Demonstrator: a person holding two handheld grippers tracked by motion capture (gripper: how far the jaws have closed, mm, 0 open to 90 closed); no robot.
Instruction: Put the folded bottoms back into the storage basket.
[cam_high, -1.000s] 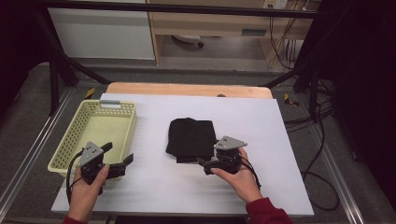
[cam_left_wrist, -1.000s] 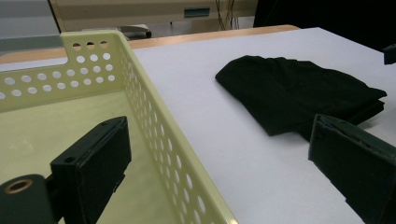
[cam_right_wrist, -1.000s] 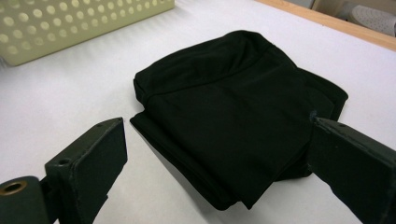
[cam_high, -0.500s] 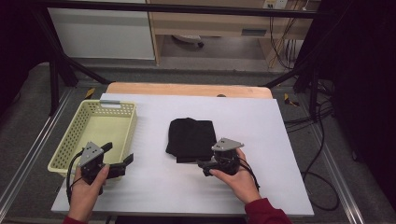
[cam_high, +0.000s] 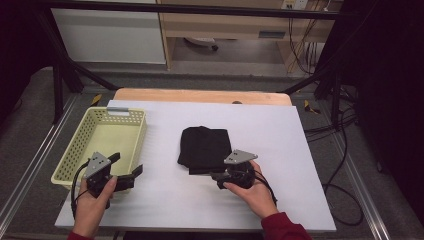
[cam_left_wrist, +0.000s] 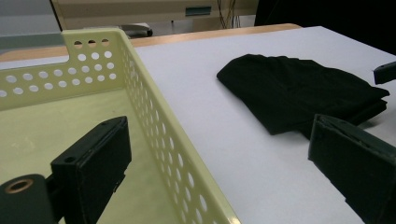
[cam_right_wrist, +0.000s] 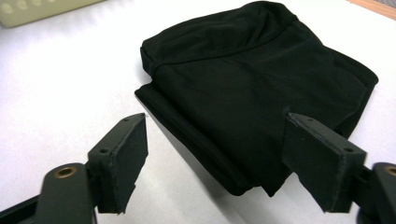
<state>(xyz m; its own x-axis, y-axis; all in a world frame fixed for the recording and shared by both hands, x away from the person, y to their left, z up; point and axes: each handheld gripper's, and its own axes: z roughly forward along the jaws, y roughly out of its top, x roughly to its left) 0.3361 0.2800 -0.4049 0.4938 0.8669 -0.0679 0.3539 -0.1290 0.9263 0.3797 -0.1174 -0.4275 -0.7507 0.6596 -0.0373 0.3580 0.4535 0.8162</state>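
Right tool (cam_high: 200, 172), jaws spread wide, sits at the near edge of the folded black garment (cam_high: 205, 146), one jaw on each side of its near corner; contact cannot be told. Garment lies mid-surface (cam_high: 280, 130). Left tool (cam_high: 127, 169), jaws also spread, straddles the near right wall of the yellow perforated basket (cam_high: 122, 112).

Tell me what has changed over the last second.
The right hand-held gripper has slid slightly leftward along the near edge of the folded black garment, jaws open, one over the cloth's near corner; nothing has been gripped or let go. The left hand-held gripper stays open at the near corner of the yellow basket. Garment and basket lie where they were.
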